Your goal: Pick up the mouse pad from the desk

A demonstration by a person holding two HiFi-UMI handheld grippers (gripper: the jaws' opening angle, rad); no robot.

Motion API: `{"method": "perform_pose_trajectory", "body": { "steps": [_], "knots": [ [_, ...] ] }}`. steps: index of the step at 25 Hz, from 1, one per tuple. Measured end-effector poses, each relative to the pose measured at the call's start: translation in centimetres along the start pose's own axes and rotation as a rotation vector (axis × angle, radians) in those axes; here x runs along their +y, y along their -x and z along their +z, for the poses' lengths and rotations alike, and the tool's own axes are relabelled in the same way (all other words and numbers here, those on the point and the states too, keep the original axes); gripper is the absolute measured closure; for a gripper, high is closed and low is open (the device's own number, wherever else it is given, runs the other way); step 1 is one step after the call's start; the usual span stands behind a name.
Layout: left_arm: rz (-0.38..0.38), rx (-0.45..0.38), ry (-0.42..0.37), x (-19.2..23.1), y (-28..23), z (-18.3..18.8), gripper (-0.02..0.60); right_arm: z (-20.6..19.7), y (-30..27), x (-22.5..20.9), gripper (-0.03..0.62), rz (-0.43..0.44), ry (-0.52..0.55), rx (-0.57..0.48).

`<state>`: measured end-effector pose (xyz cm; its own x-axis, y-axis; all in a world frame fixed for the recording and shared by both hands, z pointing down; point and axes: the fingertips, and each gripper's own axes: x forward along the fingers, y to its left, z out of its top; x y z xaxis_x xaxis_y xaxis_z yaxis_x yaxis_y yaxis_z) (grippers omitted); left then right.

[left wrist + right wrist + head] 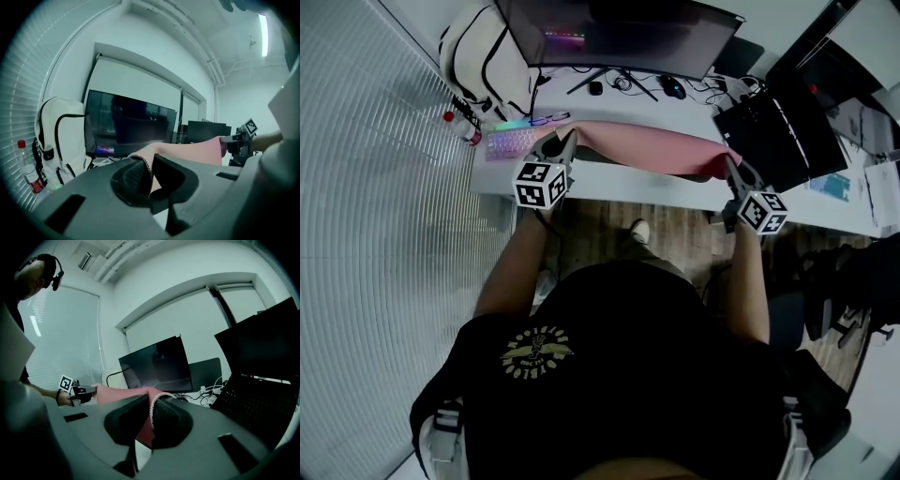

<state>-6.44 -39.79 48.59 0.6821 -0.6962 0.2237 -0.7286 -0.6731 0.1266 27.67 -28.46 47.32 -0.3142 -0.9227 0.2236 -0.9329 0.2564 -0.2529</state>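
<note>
The pink mouse pad (652, 148) hangs stretched above the white desk (675, 192), sagging a little in the middle. My left gripper (567, 142) is shut on its left corner, and my right gripper (730, 161) is shut on its right corner. In the left gripper view the pad (192, 152) runs from my jaws rightward to the other gripper (234, 140). In the right gripper view the pad (117, 393) pinched edge shows between the jaws and stretches left to the left gripper (82, 391).
A wide monitor (619, 33) stands at the back of the desk, with a lit keyboard (511, 142) at the left and a white backpack (483, 52) in the corner. An open laptop (773, 131) sits at the right. A bottle (29, 171) stands by the window blinds.
</note>
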Motion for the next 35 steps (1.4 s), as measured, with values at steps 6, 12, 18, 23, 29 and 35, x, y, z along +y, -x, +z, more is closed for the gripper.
{"method": "perform_pose_trajectory", "body": {
  "steps": [6, 12, 18, 23, 29, 35],
  "knots": [
    [0.0, -0.065, 0.0, 0.1, 1.2, 3.9, 0.558, 3.1, 0.7, 1.4, 0.577, 0.029, 0.033, -0.052],
    [0.014, -0.178, -0.013, -0.2, 2.7, 9.5, 0.558, 8.1, 1.8, 3.4, 0.577, 0.051, 0.072, -0.147],
    [0.003, -0.23, -0.046, -0.4, 3.7, 14.8, 0.558, 13.3, 2.9, 5.2, 0.577, 0.08, 0.135, -0.224],
    [0.005, -0.267, -0.059, -1.5, 5.3, 19.3, 0.558, 17.6, 4.6, 6.7, 0.577, 0.107, 0.18, -0.277],
    [0.012, -0.33, -0.098, -2.3, 8.1, 23.1, 0.558, 20.9, 6.2, 9.1, 0.576, 0.131, 0.215, -0.326],
    [0.013, -0.391, -0.136, -2.6, 9.6, 27.3, 0.558, 24.7, 7.1, 10.7, 0.576, 0.151, 0.26, -0.363]
  ]
}}
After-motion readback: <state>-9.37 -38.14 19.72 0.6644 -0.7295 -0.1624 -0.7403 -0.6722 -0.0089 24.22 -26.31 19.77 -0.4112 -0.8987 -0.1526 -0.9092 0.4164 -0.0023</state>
